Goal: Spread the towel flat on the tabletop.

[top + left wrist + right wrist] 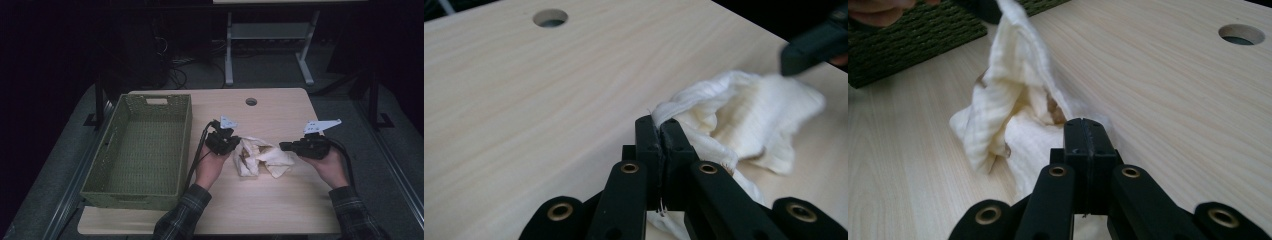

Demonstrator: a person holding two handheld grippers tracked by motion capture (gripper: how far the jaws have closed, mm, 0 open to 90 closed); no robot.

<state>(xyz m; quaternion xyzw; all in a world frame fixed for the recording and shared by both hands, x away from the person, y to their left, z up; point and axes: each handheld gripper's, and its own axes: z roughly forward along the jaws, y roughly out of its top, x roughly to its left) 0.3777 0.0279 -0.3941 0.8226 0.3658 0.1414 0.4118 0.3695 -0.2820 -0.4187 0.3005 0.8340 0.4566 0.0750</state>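
Observation:
A crumpled cream cloth [260,156] hangs slightly lifted over the middle of the light wooden table [270,205], stretched between my two grippers. My left gripper [237,143] pinches the cloth's left edge. In the left gripper view the black jaws [660,126] are pressed together on a twisted fold of the cloth [749,115]. My right gripper [283,146] grips the opposite edge. In the right gripper view its jaws [1087,126] are shut with the cloth [1008,95] running in under them. The right gripper [811,47] appears blurred at the top right of the left gripper view.
A green woven basket [186,145] with nothing in it stands on the table's left side, close to the left hand; its wall [913,35] shows in the right gripper view. A round cable hole [251,101] lies near the far edge. White desk legs [229,50] stand beyond the table.

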